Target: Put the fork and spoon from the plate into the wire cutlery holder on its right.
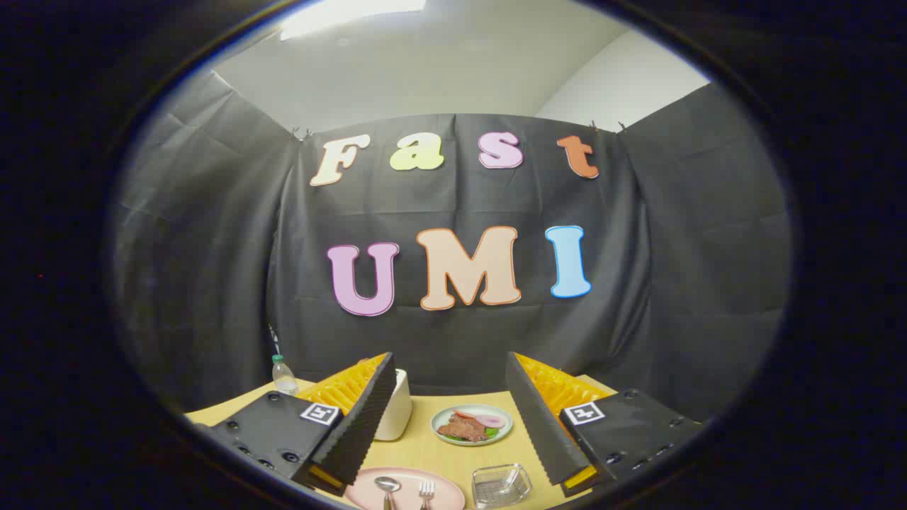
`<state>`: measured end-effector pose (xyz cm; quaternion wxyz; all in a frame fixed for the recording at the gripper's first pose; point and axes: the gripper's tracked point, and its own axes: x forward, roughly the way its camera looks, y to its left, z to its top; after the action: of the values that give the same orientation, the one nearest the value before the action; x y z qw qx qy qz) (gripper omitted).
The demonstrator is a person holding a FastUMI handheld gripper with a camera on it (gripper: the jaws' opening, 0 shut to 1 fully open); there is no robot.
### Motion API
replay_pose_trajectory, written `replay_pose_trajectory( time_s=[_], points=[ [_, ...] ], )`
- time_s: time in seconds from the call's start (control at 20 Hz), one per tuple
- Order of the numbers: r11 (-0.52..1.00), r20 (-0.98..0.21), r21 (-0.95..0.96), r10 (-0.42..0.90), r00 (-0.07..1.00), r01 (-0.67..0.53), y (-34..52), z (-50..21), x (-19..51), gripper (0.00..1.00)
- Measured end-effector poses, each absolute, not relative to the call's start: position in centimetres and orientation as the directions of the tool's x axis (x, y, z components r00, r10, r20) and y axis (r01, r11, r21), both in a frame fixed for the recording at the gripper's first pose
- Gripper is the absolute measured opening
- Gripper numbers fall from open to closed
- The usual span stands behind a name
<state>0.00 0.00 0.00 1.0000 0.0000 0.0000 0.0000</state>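
Gripper point(451, 418): 1, fingers spread apart, nothing held
Fingers point(358, 418): 2
Pink plate point(443, 489): 1
Spoon point(387, 486): 1, on pink plate
Fork point(426, 490): 1, on pink plate
Wire cutlery holder point(502, 485): 1
Plate of food point(471, 424): 1
White container point(395, 414): 1
Bottle point(284, 376): 1
Table point(432, 453): 1

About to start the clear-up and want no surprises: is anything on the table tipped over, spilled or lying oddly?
Nothing stands out. The spoon and fork lie side by side on the pink plate, the wire holder sits upright to its right, and the food plate beyond looks tidy. The gripper is open above them.
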Motion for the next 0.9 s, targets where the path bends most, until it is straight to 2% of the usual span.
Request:
replay_pose_trajectory(
  time_s=[0.9],
  points=[
    [0.998, -0.046, -0.011, 0.068, 0.997, -0.069, 1.5, -2.1, -0.8, 0.99]
  ],
)
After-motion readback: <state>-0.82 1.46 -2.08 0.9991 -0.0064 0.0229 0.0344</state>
